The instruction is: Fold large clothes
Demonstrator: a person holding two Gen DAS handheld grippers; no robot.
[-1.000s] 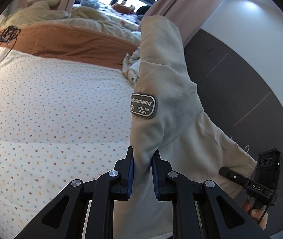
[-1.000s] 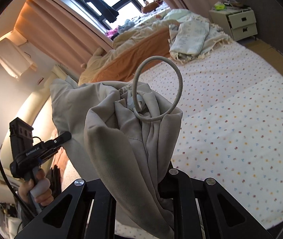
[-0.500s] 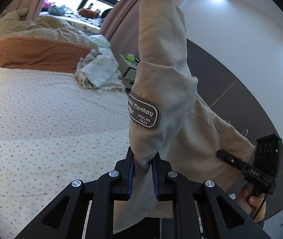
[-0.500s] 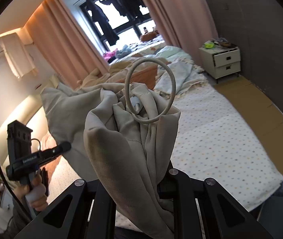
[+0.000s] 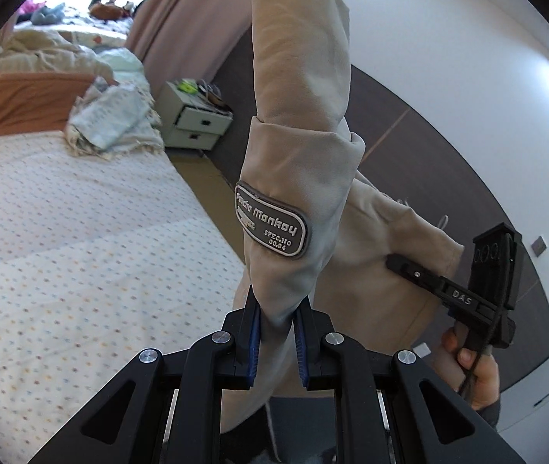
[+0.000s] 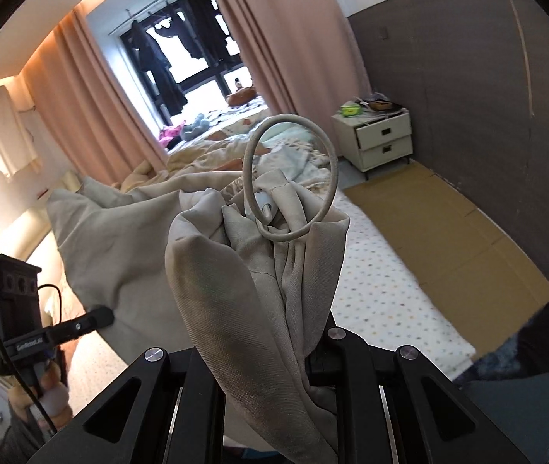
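Left gripper point(image 5: 276, 332) pinches the beige jacket point(image 5: 301, 147) below its grey patch point(image 5: 272, 218); right gripper point(image 6: 274, 352) clamps bunched fabric by the drawstring loop point(image 6: 291, 178). Both have swung up off the spotted bed point(image 5: 81, 232), so the jacket hangs airborne, ready for spreading flat.

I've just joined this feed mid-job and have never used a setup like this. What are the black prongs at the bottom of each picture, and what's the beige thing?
There is no robot arm: a person holds a hand-held gripping tool in each hand, each with a fisheye camera looking along its two fingers. Those fingers are the black prongs.

In the left wrist view, the left tool is shut on a beige garment bearing a grey patch; the right tool shows beyond it.

In the right wrist view, the right tool grips the same garment near its drawcord loop.

Below lies a bed with a dotted sheet; the garment is held up above it.
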